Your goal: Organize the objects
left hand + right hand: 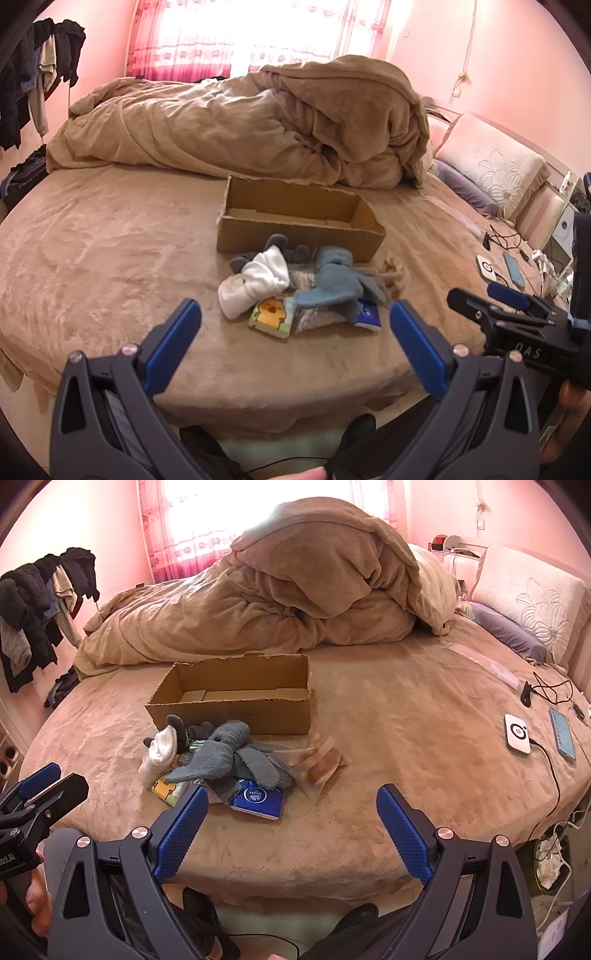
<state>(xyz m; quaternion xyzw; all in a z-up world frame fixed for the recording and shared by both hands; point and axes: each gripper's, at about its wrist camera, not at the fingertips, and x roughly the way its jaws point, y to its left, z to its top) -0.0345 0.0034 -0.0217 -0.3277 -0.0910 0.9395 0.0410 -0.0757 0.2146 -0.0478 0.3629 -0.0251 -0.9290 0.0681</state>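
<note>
An open cardboard box [299, 225] [236, 701] stands on the bed, its inside bare. In front of it lies a small heap: white socks [255, 284] [160, 753], blue-grey socks [332, 280] [221, 757], dark grey socks [291, 251] [181, 731], a yellow cartoon packet [271, 314] [168, 790], a blue tissue pack [367, 314] [258, 797] and clear snack bags [317, 764]. My left gripper [295, 317] is open, held short of the heap. My right gripper [291, 805] is open too, near the bed's front edge, nothing between its fingers.
A bunched tan duvet [295, 590] fills the back of the bed. At the right lie a pillow [532, 598], a white charger puck [517, 734], a phone [563, 734] and cables. Dark clothes hang on a rack [33, 602] at the left. Shoes sit on the floor below.
</note>
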